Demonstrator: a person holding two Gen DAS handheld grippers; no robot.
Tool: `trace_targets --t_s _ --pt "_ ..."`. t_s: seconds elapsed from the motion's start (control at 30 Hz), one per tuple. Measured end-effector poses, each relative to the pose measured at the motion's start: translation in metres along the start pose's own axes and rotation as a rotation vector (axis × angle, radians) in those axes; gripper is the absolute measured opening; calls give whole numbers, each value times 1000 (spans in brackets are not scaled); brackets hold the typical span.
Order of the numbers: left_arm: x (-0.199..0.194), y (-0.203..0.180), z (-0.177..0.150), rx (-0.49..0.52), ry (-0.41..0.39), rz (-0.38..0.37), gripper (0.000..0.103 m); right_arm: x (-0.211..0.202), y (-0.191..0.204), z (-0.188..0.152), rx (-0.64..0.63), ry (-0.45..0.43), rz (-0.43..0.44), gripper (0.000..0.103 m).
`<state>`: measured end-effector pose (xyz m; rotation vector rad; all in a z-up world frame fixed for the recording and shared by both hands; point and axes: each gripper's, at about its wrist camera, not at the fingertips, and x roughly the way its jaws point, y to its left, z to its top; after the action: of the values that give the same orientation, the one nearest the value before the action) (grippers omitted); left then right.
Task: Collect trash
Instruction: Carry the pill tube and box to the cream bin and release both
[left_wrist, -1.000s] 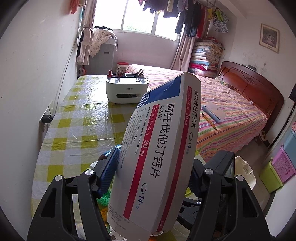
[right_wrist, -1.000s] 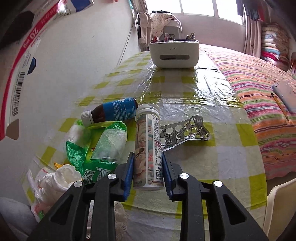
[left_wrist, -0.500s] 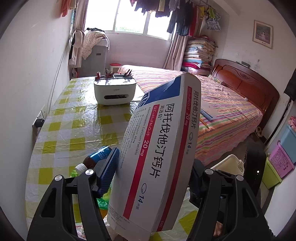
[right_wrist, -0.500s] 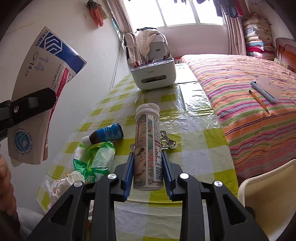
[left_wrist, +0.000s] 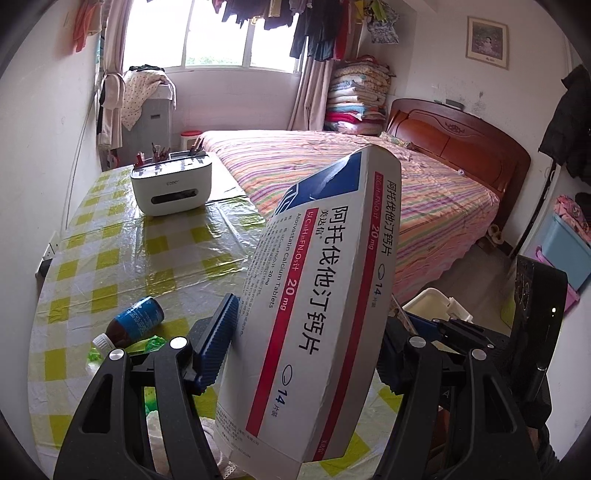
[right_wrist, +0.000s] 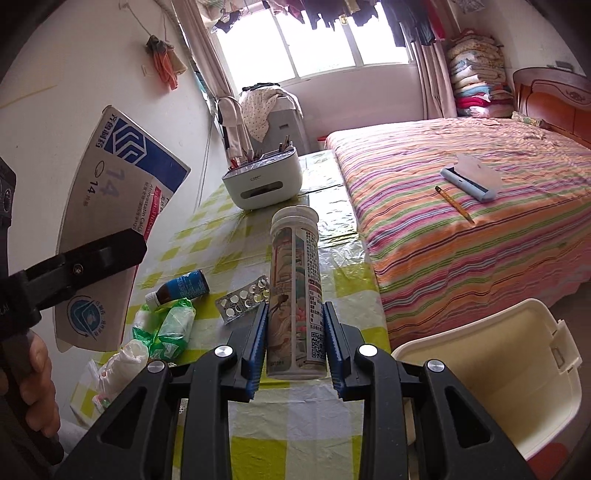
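My left gripper is shut on a white, red and blue medicine box, held up above the table's near end; the same medicine box shows at the left of the right wrist view. My right gripper is shut on a tall printed tablet tube with a white cap, lifted off the table. On the yellow-checked tablecloth lie a brown bottle with a blue label, a silver blister pack, green wrappers and a crumpled white plastic bag.
A cream plastic bin stands open on the floor to the right of the table. A white organiser box with pens sits at the table's far end. A striped bed runs along the right side. A person's hand holds the left gripper's handle.
Both grippers have drawn back from the table with their loads; the tube has risen off the tablecloth and the cream bin has come into view at the right.
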<state>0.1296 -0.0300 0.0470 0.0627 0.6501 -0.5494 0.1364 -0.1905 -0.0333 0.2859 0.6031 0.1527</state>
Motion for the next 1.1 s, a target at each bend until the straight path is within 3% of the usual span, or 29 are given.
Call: trace_targets --t_s 0.7,0.93,1.1 --pt "32 -94 -22 151 68 -137 65 -65 -80 -14 92 -104 -233 28" --pt "42 -110 -26 179 91 -174 65 -77 -97 -17 162 -137 -234 29" --pt "52 -114 -25 150 120 -216 65 -86 -108 -19 231 -179 -245 50"
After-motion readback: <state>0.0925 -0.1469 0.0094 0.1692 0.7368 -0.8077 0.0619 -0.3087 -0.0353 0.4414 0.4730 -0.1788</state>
